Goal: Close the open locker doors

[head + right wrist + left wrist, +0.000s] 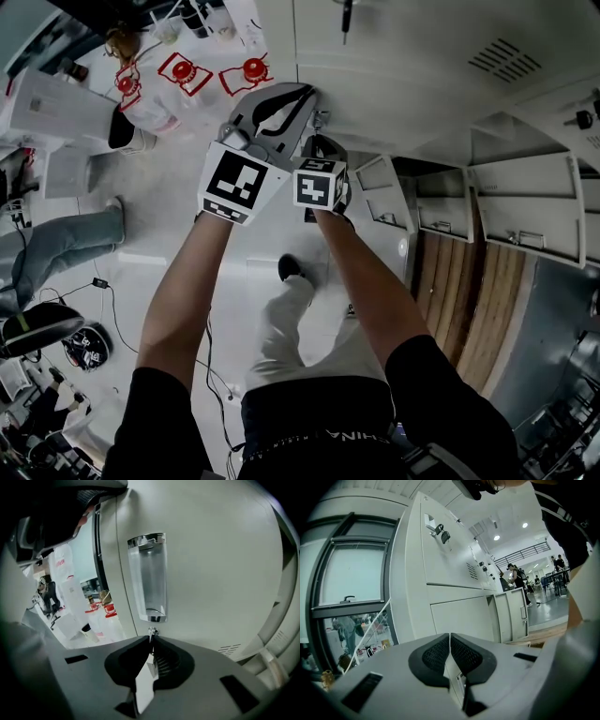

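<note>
A grey locker bank (422, 56) fills the top right of the head view. Its upper door (220, 564) has a chrome recessed handle (147, 576). My right gripper (150, 638) is at this door, just below the handle, shut on a small metal key (151, 631) that sticks out of the door. In the head view the right gripper (321, 127) is raised against the locker front. My left gripper (302, 96) is beside it, shut and holding nothing (450, 637). Several lower locker doors (530, 202) stand open; one open door (518, 613) shows in the left gripper view.
Keys (440, 529) hang from locks along the bank. A window (351, 578) stands left of the lockers. A person's leg (56, 248), red-topped stands (187, 70) and cables (103, 286) are on the floor at left. Wood flooring (469, 300) lies under the open doors.
</note>
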`<state>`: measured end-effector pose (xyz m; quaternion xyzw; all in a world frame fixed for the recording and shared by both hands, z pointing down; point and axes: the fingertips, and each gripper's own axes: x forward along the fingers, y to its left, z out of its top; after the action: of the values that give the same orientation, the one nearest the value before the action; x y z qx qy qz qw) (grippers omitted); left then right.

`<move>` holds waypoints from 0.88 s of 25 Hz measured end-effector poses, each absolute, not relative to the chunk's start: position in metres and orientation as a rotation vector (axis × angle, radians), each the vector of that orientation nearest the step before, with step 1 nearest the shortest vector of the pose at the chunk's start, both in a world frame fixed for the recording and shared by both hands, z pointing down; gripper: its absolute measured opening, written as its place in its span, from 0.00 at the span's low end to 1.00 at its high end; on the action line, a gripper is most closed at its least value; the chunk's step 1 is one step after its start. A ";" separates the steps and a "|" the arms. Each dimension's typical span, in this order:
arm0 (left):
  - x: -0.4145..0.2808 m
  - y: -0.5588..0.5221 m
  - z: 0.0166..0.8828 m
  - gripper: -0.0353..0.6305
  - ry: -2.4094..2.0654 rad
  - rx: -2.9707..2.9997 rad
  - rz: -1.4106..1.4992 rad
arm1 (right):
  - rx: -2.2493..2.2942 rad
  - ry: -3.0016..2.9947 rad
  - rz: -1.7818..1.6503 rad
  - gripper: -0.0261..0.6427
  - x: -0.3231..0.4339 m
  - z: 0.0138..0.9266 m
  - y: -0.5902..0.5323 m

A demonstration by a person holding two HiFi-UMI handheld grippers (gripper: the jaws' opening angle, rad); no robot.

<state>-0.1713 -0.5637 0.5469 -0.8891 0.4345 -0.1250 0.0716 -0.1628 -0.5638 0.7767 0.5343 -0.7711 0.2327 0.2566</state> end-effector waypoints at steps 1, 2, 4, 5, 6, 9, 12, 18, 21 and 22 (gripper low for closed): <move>-0.171 -0.564 0.547 0.09 1.307 -2.672 -0.374 | 1.448 -2.079 0.595 0.11 -0.163 0.776 -0.564; -0.172 -0.564 0.547 0.09 1.307 -2.672 -0.373 | 1.444 -2.068 0.561 0.11 -0.164 0.776 -0.564; -0.172 -0.564 0.547 0.09 1.302 -2.672 -0.373 | 1.431 -2.049 0.492 0.11 -0.164 0.777 -0.564; -0.172 -0.564 0.547 0.09 1.299 -2.672 -0.372 | 1.421 -2.040 0.457 0.11 -0.165 0.777 -0.564; -0.172 -0.564 0.547 0.09 1.297 -2.671 -0.371 | 1.413 -2.031 0.424 0.11 -0.165 0.777 -0.564; -0.172 -0.564 0.547 0.09 1.298 -2.667 -0.371 | 1.390 -2.017 0.352 0.12 -0.168 0.772 -0.563; -0.172 -0.564 0.547 0.09 1.295 -2.667 -0.376 | 1.372 -2.014 0.336 0.12 -0.168 0.772 -0.562; -0.172 -0.563 0.546 0.09 1.297 -2.665 -0.388 | 1.363 -2.028 0.449 0.12 -0.167 0.781 -0.563; -0.172 -0.564 0.546 0.09 1.305 -2.663 -0.396 | 1.333 -2.069 0.535 0.17 -0.168 0.777 -0.560; -0.172 -0.564 0.546 0.09 1.308 -2.662 -0.400 | 1.318 -2.082 0.568 0.23 -0.168 0.777 -0.558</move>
<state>-0.1717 -0.5637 0.5457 -0.8870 0.4358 -0.1333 0.0742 -0.1682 -0.5577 0.7767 0.4969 -0.7850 0.2141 0.3016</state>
